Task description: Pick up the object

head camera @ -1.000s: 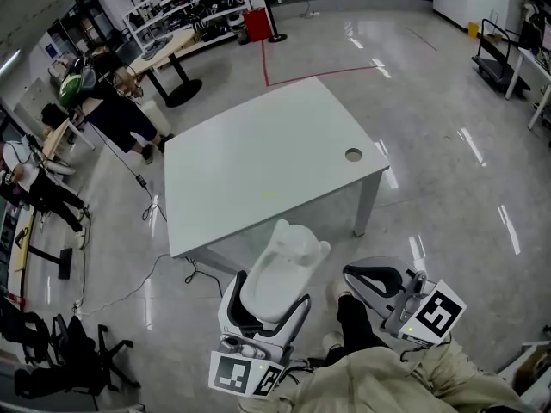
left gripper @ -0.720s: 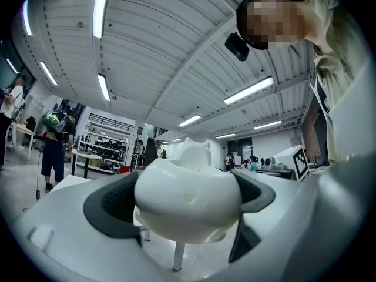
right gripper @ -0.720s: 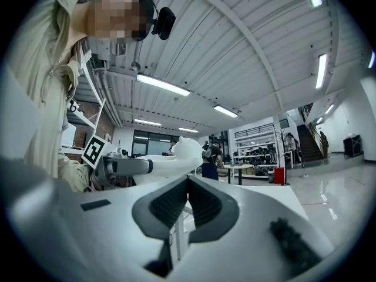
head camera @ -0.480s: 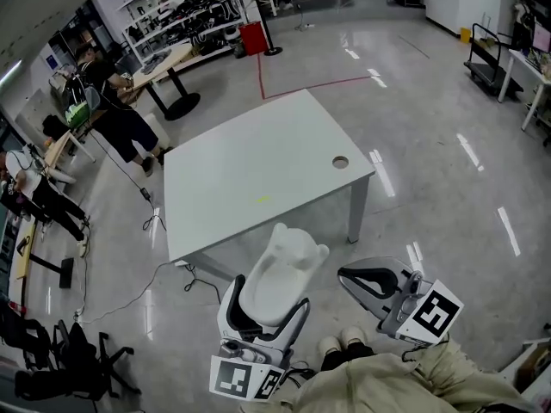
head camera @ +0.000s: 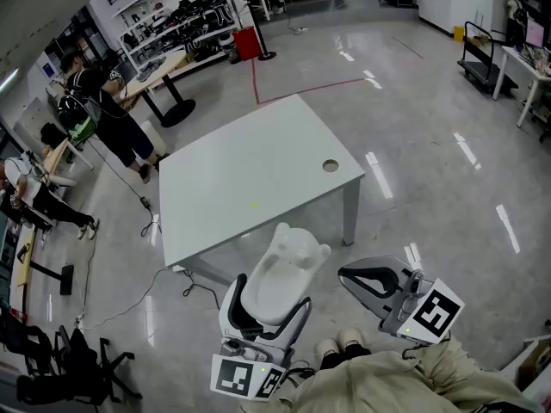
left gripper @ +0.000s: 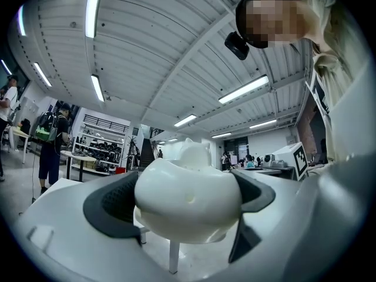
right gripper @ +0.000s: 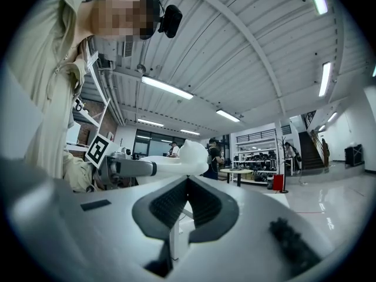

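Left tool (head camera: 265, 298): its jaws stand wide apart and clamp the white object (head camera: 288, 265) by both flanks, with the dark pads (left gripper: 110, 203) pressed against it.
Object's place: in the air just in front of the person, short of the bench's near edge and touching nothing but the left tool.
Step in hand: the pick-up looks made to me; this is the hold after the lift.
Next move: I'd say it calls for a steady, level grip, since smooth rounded sides could slip between the pads.
Object's make: glossy white, hard-looking, probably plastic. It is a hollow scoop-like shell with two small rounded ears at the far end.
Bench (head camera: 250, 175): flat matte white top with one round hole (head camera: 331, 166) near its right corner.
Right tool (head camera: 351, 275): its jaws are pressed together on nothing, and it hangs idle above the shiny grey floor (head camera: 448, 170).
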Motion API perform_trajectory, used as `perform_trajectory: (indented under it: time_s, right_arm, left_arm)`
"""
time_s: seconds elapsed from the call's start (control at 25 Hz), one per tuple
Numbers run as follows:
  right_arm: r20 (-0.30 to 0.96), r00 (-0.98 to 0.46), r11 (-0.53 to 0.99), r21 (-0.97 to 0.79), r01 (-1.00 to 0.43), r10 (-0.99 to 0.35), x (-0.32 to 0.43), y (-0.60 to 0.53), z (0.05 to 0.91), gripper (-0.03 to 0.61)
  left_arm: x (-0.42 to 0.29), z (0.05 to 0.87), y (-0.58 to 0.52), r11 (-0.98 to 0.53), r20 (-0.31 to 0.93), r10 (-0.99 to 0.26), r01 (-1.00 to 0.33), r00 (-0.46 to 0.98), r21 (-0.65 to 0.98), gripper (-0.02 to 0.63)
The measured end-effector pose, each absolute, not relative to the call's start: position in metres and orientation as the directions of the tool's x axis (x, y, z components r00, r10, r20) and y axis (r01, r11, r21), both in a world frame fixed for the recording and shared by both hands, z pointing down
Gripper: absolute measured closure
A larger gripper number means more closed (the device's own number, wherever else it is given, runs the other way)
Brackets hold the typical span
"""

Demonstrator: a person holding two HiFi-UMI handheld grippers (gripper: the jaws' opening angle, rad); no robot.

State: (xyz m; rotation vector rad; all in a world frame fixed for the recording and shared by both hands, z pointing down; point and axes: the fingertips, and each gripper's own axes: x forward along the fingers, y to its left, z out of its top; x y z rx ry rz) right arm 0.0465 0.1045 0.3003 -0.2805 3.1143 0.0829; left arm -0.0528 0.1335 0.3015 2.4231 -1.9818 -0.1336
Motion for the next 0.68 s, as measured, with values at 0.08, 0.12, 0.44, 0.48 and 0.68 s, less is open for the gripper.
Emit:
perform_trajectory:
  time_s: [0.08, 0.12, 0.44, 0.48, 0.68]
  right_arm:
    - [-0.021, -0.984, 0.982, 0.057, -0.180, -0.179, 0.046, 0.107, 0.300, 0.575]
    - [-0.023, -0.984, 0.982, 0.059, -0.179, -0.178, 0.046, 0.107, 0.299, 0.575]
    - [-0.030, -0.984, 0.982, 0.070, -0.175, -0.173, 0.047, 0.106, 0.295, 0.575]
    - [-0.030, -0.985, 0.982, 0.071, -0.174, -0.172, 0.045, 0.108, 0.296, 0.575]
    - [-0.026, -0.985, 0.983, 0.073, -0.171, -0.169, 0.038, 0.113, 0.302, 0.575]
  left_arm:
    - [-0.053, 0.301, 0.134, -0.202, -0.065, -0.978, -0.978, 0.198, 0.058, 0.117]
    - [-0.053, 0.300, 0.134, -0.204, -0.066, -0.978, -0.977, 0.200, 0.057, 0.117]
    - [-0.048, 0.298, 0.132, -0.214, -0.068, -0.975, -0.976, 0.210, 0.050, 0.117]
    - [-0.049, 0.299, 0.133, -0.214, -0.067, -0.975, -0.976, 0.210, 0.049, 0.117]
    - [-0.054, 0.304, 0.138, -0.214, -0.066, -0.975, -0.976, 0.211, 0.045, 0.117]
